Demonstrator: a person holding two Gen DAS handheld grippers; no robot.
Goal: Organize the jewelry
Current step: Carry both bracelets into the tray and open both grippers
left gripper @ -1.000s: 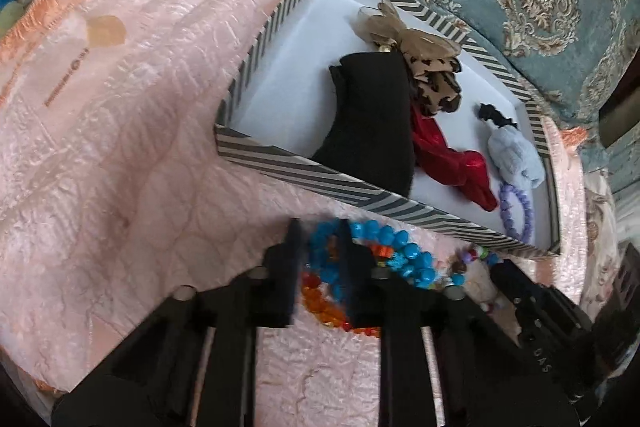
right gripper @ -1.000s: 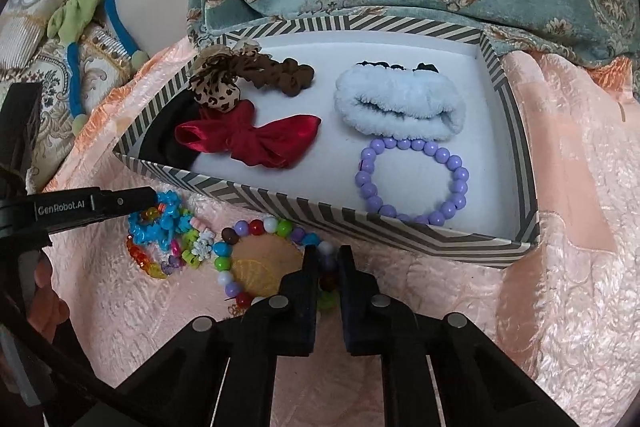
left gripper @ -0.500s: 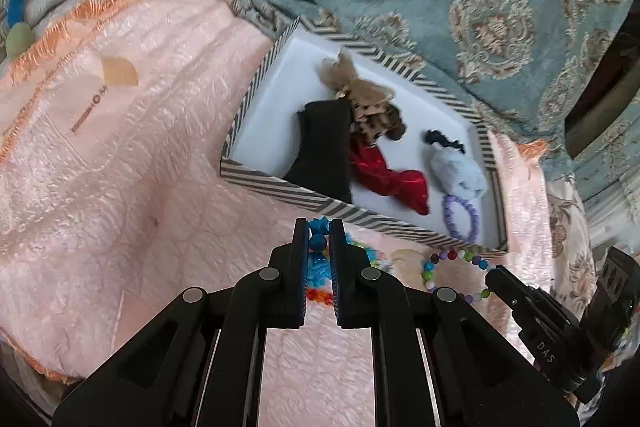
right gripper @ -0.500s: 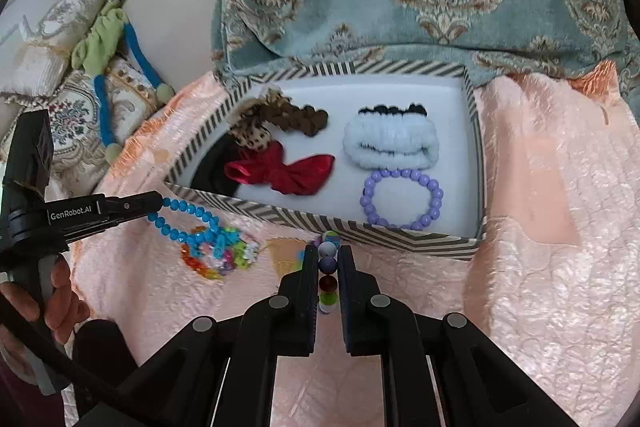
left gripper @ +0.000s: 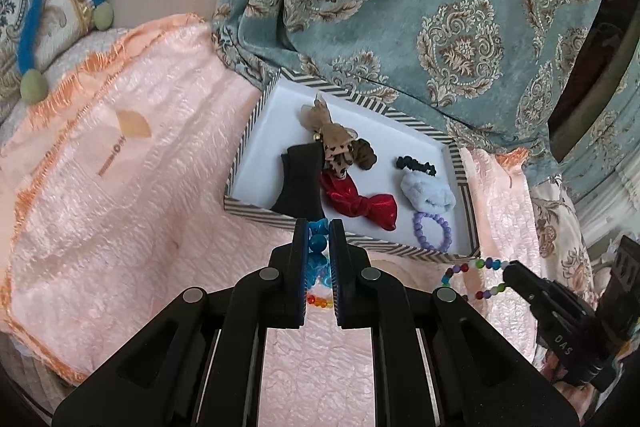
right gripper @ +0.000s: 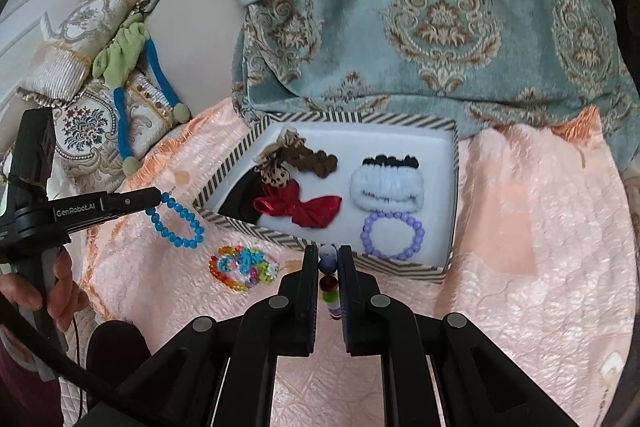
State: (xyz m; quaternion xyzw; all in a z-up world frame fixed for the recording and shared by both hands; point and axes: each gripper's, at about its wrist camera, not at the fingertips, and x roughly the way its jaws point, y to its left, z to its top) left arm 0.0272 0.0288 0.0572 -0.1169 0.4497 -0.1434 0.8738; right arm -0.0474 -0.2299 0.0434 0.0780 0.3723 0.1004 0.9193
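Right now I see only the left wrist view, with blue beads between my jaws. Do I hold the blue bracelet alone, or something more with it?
Observer: Alone. In the right wrist view, the blue bracelet hangs from the left gripper as one free loop.
Operator: What lies on the blanket near it?
Observer: A small bead pile lies on the blanket, in front of the near wall of the box.
Operator: And the right gripper?
Observer: The right gripper is shut on the multicolour bracelet, with beads lined up between its jaws.
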